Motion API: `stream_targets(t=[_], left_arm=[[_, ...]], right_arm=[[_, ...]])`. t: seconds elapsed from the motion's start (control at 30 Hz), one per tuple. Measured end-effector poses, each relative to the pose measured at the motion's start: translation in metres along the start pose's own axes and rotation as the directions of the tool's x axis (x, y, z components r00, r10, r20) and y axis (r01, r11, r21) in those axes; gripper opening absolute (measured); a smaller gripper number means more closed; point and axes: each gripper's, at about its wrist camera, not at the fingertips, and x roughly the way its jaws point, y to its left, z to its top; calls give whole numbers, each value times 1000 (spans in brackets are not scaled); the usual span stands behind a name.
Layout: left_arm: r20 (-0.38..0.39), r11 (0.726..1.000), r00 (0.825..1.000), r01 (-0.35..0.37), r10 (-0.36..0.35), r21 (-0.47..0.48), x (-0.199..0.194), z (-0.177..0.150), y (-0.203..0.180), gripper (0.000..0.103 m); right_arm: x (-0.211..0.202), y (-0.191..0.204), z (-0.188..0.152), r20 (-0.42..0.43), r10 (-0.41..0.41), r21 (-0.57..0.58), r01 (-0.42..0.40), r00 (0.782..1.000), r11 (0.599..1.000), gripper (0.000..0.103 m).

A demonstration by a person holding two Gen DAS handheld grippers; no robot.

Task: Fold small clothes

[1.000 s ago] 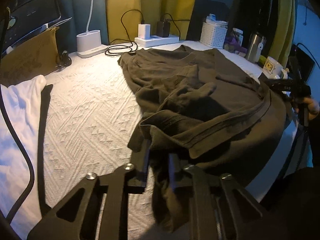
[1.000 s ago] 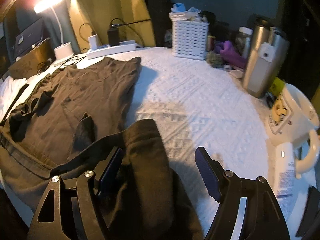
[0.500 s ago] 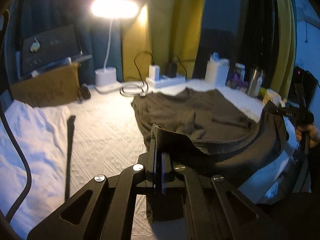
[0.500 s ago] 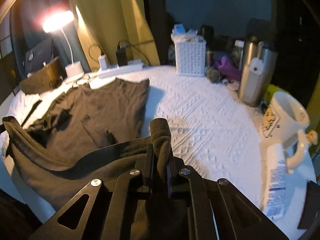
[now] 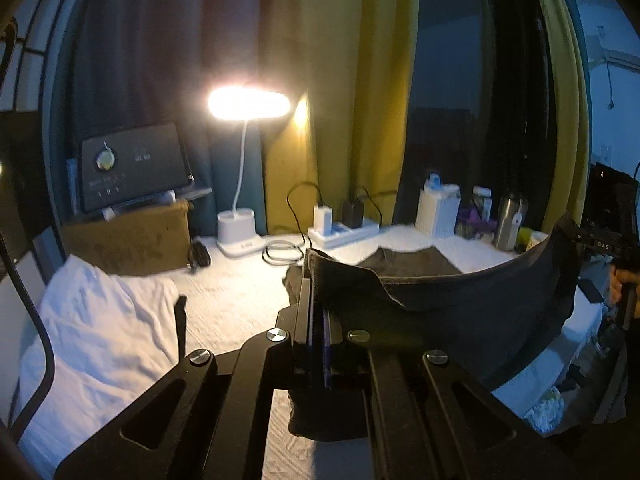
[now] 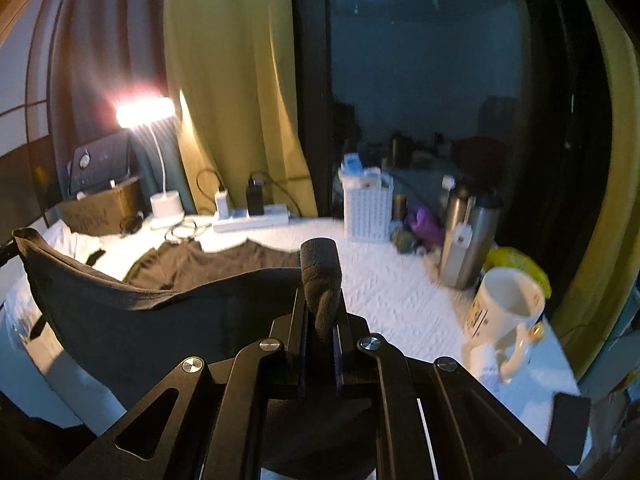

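Note:
A dark brown garment [image 5: 460, 312] hangs stretched between my two grippers, its near edge lifted above the white bed cover [image 5: 236, 300] while its far part still lies on the bed [image 6: 224, 264]. My left gripper [image 5: 318, 308] is shut on one corner of the hem. My right gripper [image 6: 320, 312] is shut on the other corner, with a fold of cloth sticking up between its fingers. The right gripper also shows at the far right of the left wrist view [image 5: 600, 240].
A white garment [image 5: 96, 340] lies at the left. At the back stand a lit desk lamp [image 5: 240, 224], a power strip [image 5: 344, 234], a white basket [image 6: 368, 212], steel flasks [image 6: 468, 236] and a cardboard box [image 5: 128, 240]. A mug [image 6: 504, 312] stands at the right.
Both grippers closed on the garment's hem corners and rose, lifting the near edge off the bed and stretching it between them.

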Motion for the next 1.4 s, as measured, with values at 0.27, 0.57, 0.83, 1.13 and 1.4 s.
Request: stream_targets(t=[0.27, 0.57, 0.83, 1.13, 1.4], left_arm=[[34, 999, 999, -21, 22, -30, -5, 21, 9, 2], [41, 999, 999, -29, 30, -33, 8, 37, 16, 2], [41, 999, 998, -37, 38, -25, 32, 56, 23, 2], [31, 998, 998, -54, 54, -17, 62, 75, 32, 2], [-13, 997, 997, -71, 71, -42, 98, 79, 51, 2]], right_arm=[[-17, 7, 28, 73, 9, -12, -8, 997, 1000, 9], [-7, 11, 48, 94, 9, -11, -8, 996, 1000, 9], [18, 7, 67, 90, 4, -3, -3, 996, 1000, 9], [56, 7, 91, 74, 12, -4, -11, 997, 1000, 9], [98, 4, 102, 40, 5, 7, -5, 999, 1000, 9]])
